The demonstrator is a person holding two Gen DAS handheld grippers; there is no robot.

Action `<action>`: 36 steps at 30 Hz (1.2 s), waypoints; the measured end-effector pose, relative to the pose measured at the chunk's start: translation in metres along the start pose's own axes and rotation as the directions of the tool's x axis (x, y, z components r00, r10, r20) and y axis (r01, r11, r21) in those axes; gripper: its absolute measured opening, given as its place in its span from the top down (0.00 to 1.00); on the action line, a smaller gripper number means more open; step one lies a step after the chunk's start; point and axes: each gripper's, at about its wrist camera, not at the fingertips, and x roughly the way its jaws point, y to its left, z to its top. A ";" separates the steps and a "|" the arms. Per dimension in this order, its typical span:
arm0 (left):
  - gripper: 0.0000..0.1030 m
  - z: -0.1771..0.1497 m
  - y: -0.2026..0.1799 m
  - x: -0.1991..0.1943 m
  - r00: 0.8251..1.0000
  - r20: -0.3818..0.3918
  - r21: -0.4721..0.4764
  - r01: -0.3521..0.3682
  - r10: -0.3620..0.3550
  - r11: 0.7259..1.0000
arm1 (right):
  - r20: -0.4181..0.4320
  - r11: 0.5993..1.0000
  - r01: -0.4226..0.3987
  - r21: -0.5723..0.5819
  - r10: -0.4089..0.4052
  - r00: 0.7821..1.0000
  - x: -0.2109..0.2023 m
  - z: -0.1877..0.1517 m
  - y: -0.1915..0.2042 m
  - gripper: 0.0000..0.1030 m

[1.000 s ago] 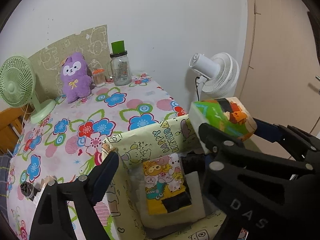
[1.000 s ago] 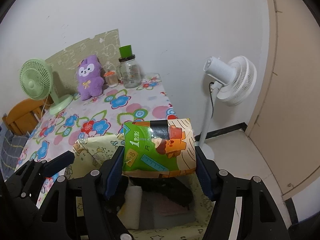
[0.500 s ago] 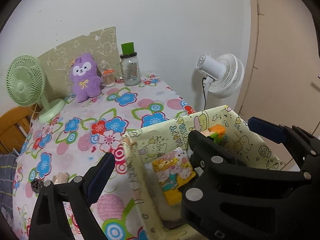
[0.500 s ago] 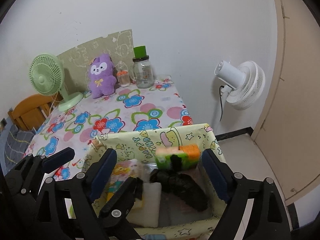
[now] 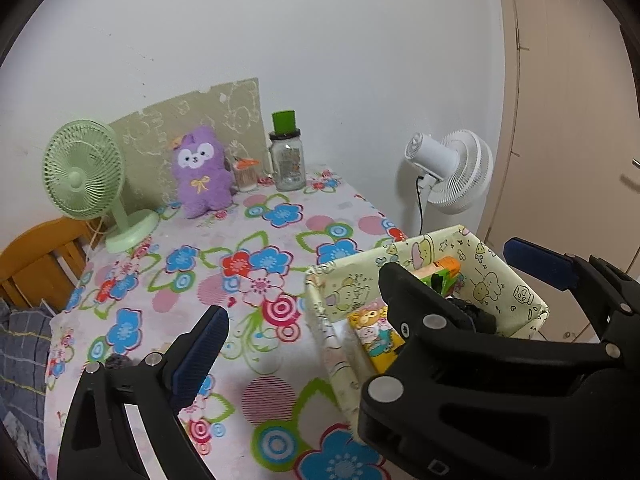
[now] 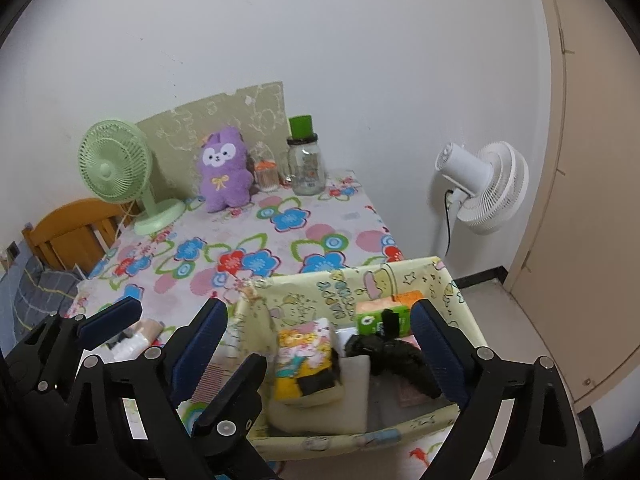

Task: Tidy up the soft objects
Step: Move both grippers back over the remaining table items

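Fabric storage box, stocked; both grippers empty.

The yellow cartoon-print storage box (image 6: 352, 288) sits at the near edge of the floral surface (image 5: 260, 248). Inside lie a green-and-orange packet (image 6: 384, 316) (against the far wall), a yellow cartoon packet (image 6: 306, 354), a white pad (image 6: 352, 400) and a black item (image 6: 396, 354). Left gripper (image 5: 304, 300) and right gripper (image 6: 320, 340): jaws just opened wide, pads touching nothing. A purple plush toy (image 5: 202, 172) stands well apart at the back.
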 end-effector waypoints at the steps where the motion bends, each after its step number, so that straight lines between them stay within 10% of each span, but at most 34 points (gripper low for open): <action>1: 0.05 0.000 0.002 -0.003 1.000 0.004 0.002 0.000 0.000 1.000 | 0.005 1.000 0.000 -0.002 0.000 1.000 -0.003 0.000 0.004 0.08; 36: 0.03 -0.026 0.110 -0.048 0.995 0.052 -0.080 -0.086 0.090 0.993 | 0.023 0.997 -0.036 -0.071 0.037 0.999 -0.015 -0.003 0.125 0.06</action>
